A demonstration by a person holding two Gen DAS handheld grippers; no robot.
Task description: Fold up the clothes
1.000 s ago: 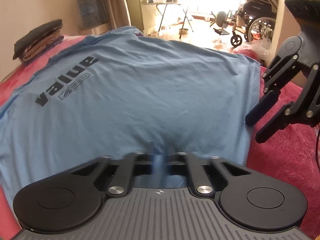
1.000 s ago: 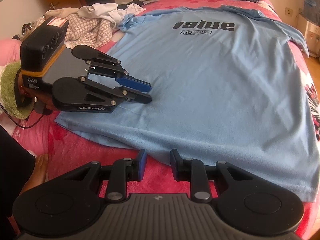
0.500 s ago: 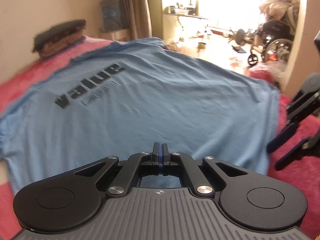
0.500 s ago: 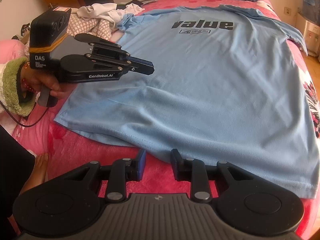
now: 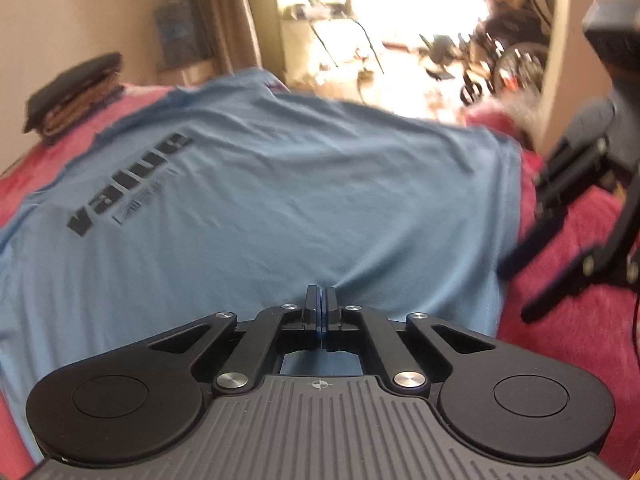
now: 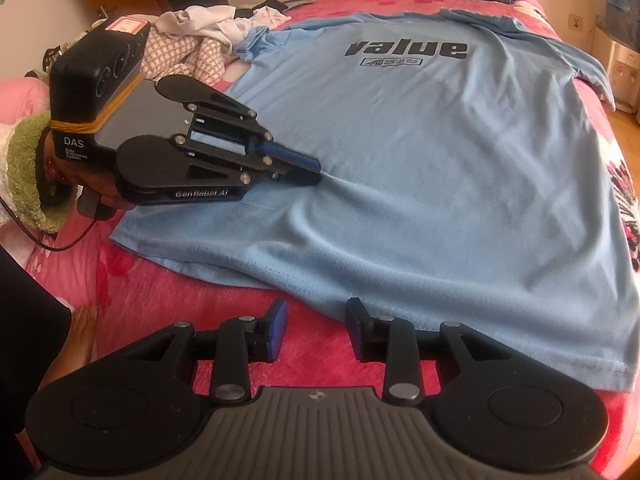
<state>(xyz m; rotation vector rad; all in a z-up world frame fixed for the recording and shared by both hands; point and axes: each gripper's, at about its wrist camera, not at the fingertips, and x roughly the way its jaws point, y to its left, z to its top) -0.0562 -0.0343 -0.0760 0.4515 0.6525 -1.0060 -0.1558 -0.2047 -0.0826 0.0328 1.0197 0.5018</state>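
Two views are given, and the left wrist comes first. From it the blue T-shirt (image 5: 280, 200) is seen spread flat over the red blanket (image 5: 568, 264), its long axis running away from the camera and leftward, toward the printed chest end. The left gripper (image 5: 321, 300) is seen with its jaws brought fully together, a small pucker of blue cloth rising at the tips; a pinch of the shirt appears to be held, low on its body near the hem. The right gripper (image 5: 532, 276) is caught, blurred, at the frame's right, over bare blanket beside the hem.

Now the right wrist view. The right gripper (image 6: 316, 322) is shown with jaws apart, lately widened, nothing between them but blanket (image 6: 192, 300). The hem of the T-shirt (image 6: 420, 184) lies just ahead of the tips, running across the frame. The left gripper (image 6: 308, 172) is seen clamped on cloth further up and to the left. So the hem edge is judged nearest the right hand, and a short forward reach onto it is probably called for next.
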